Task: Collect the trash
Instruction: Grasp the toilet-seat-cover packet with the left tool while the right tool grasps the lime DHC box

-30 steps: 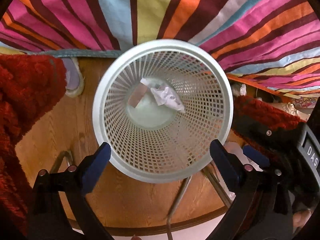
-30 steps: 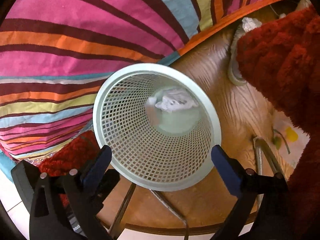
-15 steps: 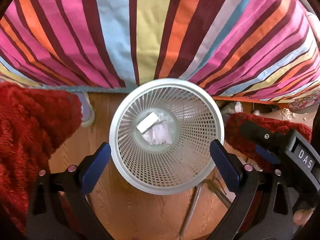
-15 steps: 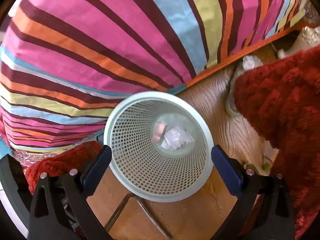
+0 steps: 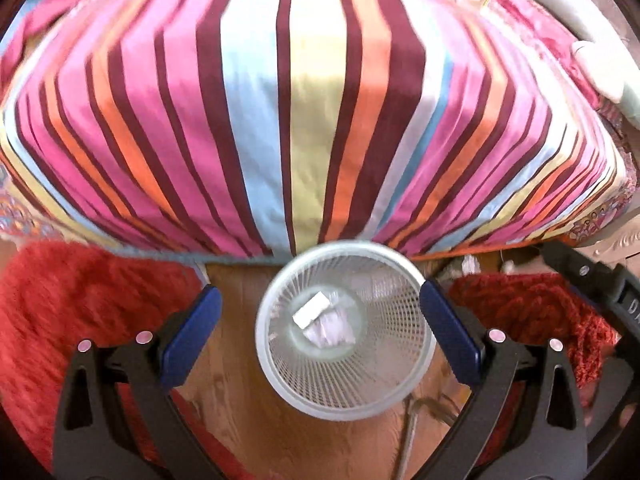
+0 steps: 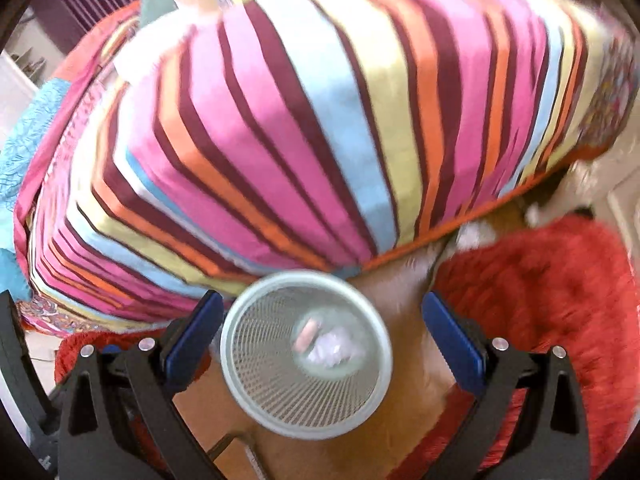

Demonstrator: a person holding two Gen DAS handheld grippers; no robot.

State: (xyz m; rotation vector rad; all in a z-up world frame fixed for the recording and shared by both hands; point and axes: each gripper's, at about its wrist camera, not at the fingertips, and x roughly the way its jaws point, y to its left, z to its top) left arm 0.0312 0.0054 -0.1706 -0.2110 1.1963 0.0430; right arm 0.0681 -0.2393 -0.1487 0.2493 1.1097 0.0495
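A white mesh wastebasket (image 5: 276, 364) (image 6: 240, 372) stands on the wooden floor beside the bed. At its bottom lie a crumpled white paper (image 5: 330, 326) (image 6: 334, 350) and a small flat scrap (image 5: 310, 310) (image 6: 306, 334). My left gripper (image 5: 320, 332) hovers well above the basket, open, with nothing between its blue pads (image 5: 190, 332). My right gripper (image 6: 322, 338) is also high over the basket, open and empty. The right gripper's black body (image 5: 592, 284) shows at the right edge of the left wrist view.
A bed with a bright striped cover (image 5: 312, 112) (image 6: 320, 132) fills the upper part of both views. A red shaggy rug (image 5: 64, 320) (image 6: 552, 300) lies on both sides of the basket. Thin metal legs (image 5: 406, 436) cross the wooden floor (image 5: 236, 412) near the basket.
Both grippers have risen away from the basket, which looks smaller now. More of the striped bed has come into view. Both stay open and empty.
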